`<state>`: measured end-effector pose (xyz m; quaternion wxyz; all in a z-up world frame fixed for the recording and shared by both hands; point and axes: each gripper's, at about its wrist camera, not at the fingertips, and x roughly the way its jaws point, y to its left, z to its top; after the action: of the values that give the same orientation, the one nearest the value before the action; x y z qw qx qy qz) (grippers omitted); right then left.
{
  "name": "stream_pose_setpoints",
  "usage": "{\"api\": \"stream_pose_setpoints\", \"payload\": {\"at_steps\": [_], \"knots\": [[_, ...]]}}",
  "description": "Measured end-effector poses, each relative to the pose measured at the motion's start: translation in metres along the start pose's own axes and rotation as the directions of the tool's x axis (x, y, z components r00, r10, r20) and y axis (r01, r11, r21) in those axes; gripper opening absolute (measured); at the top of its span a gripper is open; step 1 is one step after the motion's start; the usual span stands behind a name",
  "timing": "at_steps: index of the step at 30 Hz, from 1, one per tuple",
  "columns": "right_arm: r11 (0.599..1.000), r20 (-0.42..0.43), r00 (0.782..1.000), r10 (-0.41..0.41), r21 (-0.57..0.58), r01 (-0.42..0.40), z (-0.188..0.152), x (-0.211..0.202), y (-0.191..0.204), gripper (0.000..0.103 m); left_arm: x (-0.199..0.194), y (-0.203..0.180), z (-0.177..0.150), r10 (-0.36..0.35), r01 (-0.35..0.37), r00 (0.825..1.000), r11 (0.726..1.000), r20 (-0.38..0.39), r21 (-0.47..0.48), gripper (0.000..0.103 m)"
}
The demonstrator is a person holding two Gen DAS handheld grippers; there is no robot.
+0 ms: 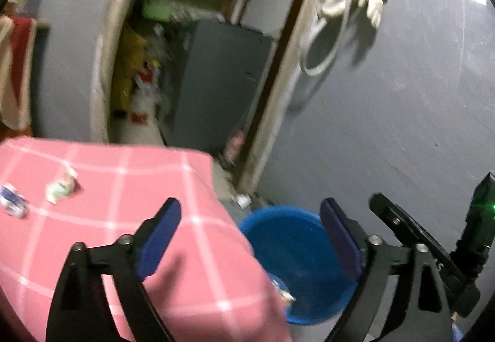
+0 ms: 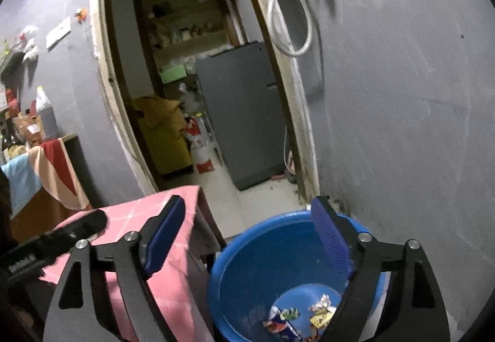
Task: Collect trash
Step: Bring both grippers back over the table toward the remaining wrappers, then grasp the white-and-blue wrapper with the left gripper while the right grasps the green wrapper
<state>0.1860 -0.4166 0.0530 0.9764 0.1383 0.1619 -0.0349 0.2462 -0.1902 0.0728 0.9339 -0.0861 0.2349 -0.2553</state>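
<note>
Wrappers (image 1: 60, 189) are seen on the tabletop (image 1: 191, 249), light, crumpled, soft; they should be pinched across the middle. Others lie in the bucket (image 2: 247, 264). Left claw (image 1: 250, 241) and right claw (image 2: 252, 236) are both open, empty.

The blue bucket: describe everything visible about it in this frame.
The blue bucket is a round, open-topped tub of what looks like smooth plastic, standing upright on the floor beside the pink checked table and close to the grey wall. No lid shows. Several crumpled wrappers lie on its bottom. The right gripper hangs open above it, holding nothing; neither gripper appears to touch it.
</note>
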Motion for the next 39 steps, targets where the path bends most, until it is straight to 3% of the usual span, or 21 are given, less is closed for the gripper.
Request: {"api": "stream_pose_setpoints", "payload": {"at_steps": [5, 12, 22, 31, 39], "knots": [[0.999, 0.079, 0.996, 0.037, -0.038, -0.035, 0.0, -0.007, 0.016, 0.103, -0.023, 0.015, 0.007, 0.065, -0.067, 0.993, 0.998, 0.094, 0.021, 0.096], [0.985, 0.159, 0.979, 0.128, -0.14, -0.106, 0.0, -0.015, 0.051, 0.103, -0.05, 0.041, 0.004, 0.186, -0.194, 0.967, 0.98, 0.175, 0.032, 0.097], [0.953, 0.227, 0.941, 0.251, -0.227, -0.2, -0.005, -0.021, 0.092, 0.103, -0.093, 0.084, -0.001, 0.3, -0.312, 0.919, 0.95, 0.256, 0.006, 0.098], [0.911, 0.127, 0.933, 0.337, -0.292, -0.29, -0.014, 0.006, 0.138, 0.103, -0.11, 0.136, -0.005, 0.413, -0.421, 0.888, 0.907, 0.204, -0.004, 0.098], [0.856, -0.022, 0.917, 0.398, -0.351, -0.38, -0.021, 0.049, 0.193, 0.103, -0.105, 0.189, -0.012, 0.459, -0.457, 0.883, 0.888, 0.092, -0.046, 0.098]]}}
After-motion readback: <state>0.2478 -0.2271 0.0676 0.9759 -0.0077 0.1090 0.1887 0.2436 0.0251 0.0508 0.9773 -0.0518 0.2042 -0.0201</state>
